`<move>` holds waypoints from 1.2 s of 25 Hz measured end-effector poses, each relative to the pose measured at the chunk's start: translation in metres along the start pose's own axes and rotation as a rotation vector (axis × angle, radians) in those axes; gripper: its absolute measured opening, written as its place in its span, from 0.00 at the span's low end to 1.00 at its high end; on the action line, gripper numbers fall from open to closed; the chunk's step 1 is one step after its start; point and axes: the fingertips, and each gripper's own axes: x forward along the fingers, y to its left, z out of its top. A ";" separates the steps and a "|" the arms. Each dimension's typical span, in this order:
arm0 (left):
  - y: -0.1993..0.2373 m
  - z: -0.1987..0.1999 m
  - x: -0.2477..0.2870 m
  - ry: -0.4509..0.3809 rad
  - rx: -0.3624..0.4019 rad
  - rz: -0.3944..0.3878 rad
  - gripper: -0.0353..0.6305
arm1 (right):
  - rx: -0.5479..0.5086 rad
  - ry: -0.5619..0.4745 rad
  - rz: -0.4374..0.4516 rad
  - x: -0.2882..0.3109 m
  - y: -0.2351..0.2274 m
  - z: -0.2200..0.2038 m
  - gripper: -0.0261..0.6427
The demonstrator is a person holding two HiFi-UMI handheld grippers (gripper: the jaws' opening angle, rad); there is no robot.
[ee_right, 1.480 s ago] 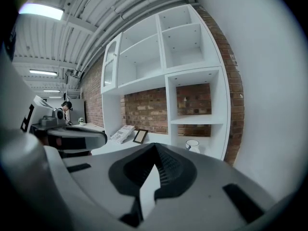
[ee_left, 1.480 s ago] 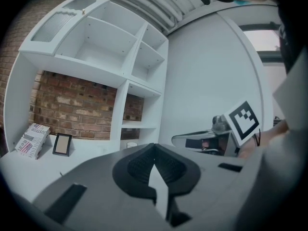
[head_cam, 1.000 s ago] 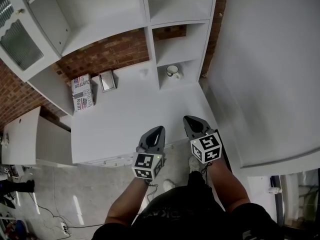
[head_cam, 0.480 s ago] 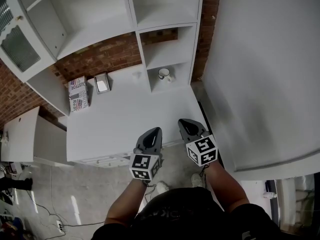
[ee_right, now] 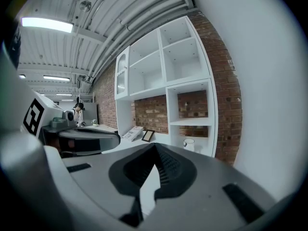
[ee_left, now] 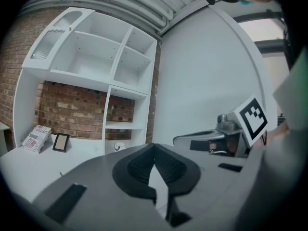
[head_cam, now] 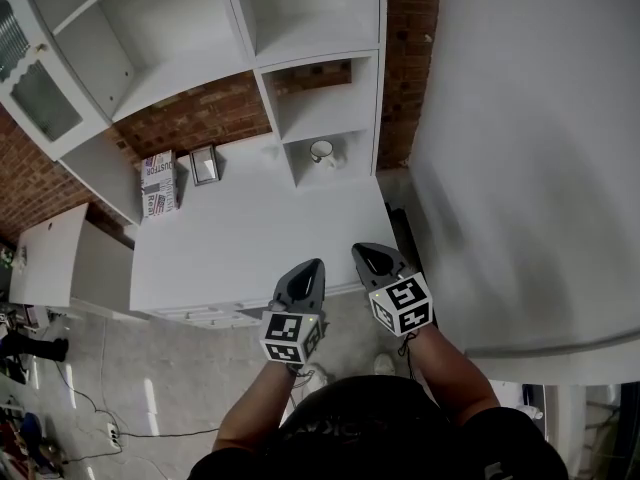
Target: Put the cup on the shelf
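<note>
Cup (head_cam: 321, 150) on shelf (head_cam: 330, 113), well apart from left tool (head_cam: 316, 265), right tool (head_cam: 360, 252), both closed, empty

All three cameras, one overhead, share the distant shelf (head_cam: 318, 58).

A tall white shelving unit (head_cam: 300, 28) is standing against a red brick wall (head_cam: 200, 118); a fluorescent ceiling strip (ee_right: 46, 24) is glowing above grey concrete floor (head_cam: 150, 378).

Cup (head_cam: 321, 150), far ahead of the right gripper (head_cam: 360, 252): markings too small to tell. Picture frame (head_cam: 205, 164), far ahead of the left gripper (head_cam: 316, 266): contents illegible. Shelf unit (head_cam: 318, 56): top cut off by the upper edge.
</note>
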 end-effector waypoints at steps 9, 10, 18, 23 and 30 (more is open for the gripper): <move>-0.022 -0.006 0.016 0.004 -0.013 0.038 0.06 | 0.000 0.003 0.038 -0.014 -0.021 -0.007 0.04; -0.024 -0.006 0.018 0.002 -0.011 0.039 0.06 | -0.002 0.005 0.040 -0.015 -0.023 -0.008 0.04; -0.032 -0.011 0.023 0.014 -0.015 0.043 0.06 | -0.004 0.009 0.045 -0.020 -0.031 -0.011 0.04; -0.031 -0.009 0.023 0.009 -0.010 0.045 0.06 | 0.005 0.011 0.048 -0.019 -0.030 -0.013 0.04; -0.026 -0.010 0.021 0.013 -0.007 0.044 0.06 | 0.004 0.011 0.044 -0.016 -0.028 -0.013 0.04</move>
